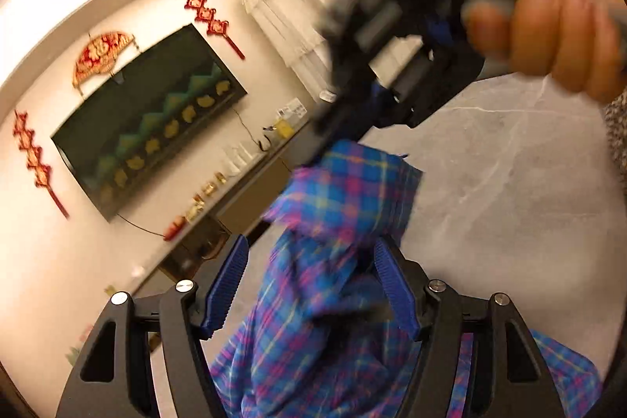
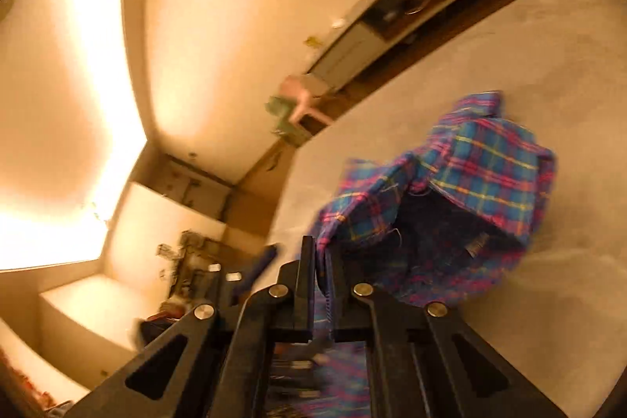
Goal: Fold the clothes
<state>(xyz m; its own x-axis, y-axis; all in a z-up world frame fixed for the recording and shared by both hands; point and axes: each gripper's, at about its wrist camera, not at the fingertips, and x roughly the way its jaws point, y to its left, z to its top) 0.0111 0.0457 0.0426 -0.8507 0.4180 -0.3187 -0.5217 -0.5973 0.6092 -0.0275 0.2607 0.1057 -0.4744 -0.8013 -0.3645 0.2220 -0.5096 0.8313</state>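
Note:
A blue and pink plaid garment [image 1: 337, 261] hangs in the air above a grey marble surface [image 1: 509, 175]. My left gripper [image 1: 311, 281] is open, its blue pads [image 1: 229, 285] wide apart, with the cloth passing between them. My right gripper [image 2: 323, 281] is shut on an edge of the plaid garment [image 2: 470, 190], which bunches out to its right. In the left wrist view the right gripper [image 1: 325, 143] shows blurred at the top, held by a hand [image 1: 548, 22], pinching the garment's upper corner.
A wall-mounted TV [image 1: 149, 120] with red hanging decorations [image 1: 207, 14] is on the far wall. A low cabinet [image 1: 243, 183] with small items runs below it. White curtains [image 1: 282, 6] hang at the back. A pale stool [image 2: 301, 96] stands by the cabinet.

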